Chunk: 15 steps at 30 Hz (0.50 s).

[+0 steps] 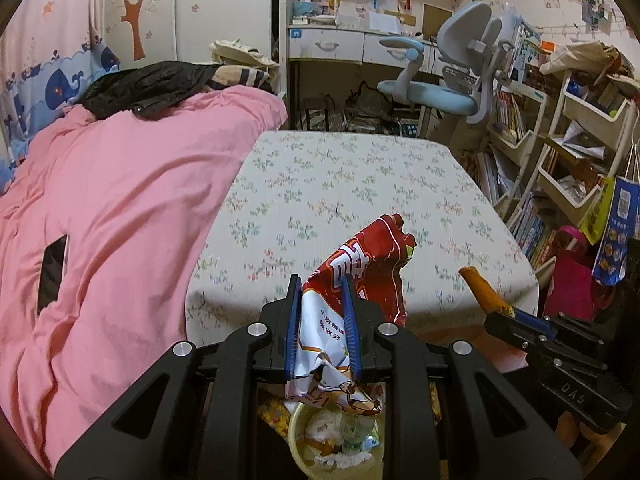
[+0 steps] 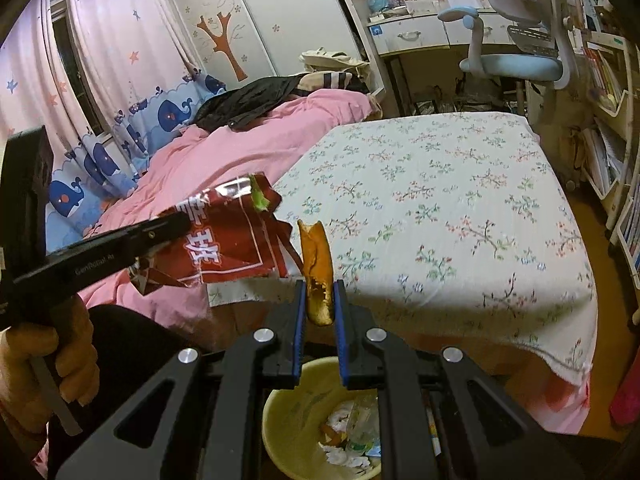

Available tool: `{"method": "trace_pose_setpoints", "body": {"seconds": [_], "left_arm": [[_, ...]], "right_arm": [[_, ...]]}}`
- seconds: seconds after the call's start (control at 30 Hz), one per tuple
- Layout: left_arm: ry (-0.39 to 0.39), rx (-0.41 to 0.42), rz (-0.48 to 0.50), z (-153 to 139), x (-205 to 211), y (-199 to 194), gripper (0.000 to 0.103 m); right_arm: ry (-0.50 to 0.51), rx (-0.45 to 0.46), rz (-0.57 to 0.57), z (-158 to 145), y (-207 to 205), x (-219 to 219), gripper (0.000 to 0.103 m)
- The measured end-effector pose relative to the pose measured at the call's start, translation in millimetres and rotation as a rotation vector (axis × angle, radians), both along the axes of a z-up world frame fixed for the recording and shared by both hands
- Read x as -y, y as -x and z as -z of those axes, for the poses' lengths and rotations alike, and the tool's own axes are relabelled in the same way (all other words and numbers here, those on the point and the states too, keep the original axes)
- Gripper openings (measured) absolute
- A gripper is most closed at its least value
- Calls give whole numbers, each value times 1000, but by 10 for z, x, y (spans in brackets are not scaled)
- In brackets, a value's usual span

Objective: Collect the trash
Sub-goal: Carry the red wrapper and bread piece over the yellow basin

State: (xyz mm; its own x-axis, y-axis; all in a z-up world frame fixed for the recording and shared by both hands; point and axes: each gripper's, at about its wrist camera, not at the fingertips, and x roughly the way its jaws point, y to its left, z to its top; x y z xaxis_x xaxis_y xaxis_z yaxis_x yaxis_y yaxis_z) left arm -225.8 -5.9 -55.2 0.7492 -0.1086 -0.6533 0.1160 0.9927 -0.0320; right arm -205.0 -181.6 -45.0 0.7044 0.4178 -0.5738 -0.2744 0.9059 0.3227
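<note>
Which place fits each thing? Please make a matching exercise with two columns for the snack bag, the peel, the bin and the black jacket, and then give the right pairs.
Things:
1. snack bag
2. peel
3. bin
4. black jacket

Places:
A. on the pink quilt
B. between the fingers of the right gripper
C. on the floor below both grippers, with trash inside
D. between the fingers of the left gripper

Pairs: 1-D, 2-B, 3-C, 4-A
</note>
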Motion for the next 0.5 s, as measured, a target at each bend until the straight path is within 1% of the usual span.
{"method": "trace_pose_setpoints", "body": {"seconds": [0.2,0.5], "left_arm": [[-5,-45,6,182,-1,126,19],[-27,-133,18,490,18,281,19]], "right_arm": [[10,-34,-2,75,162,-71,14],[34,-164,24,298,375,-194,14]]}}
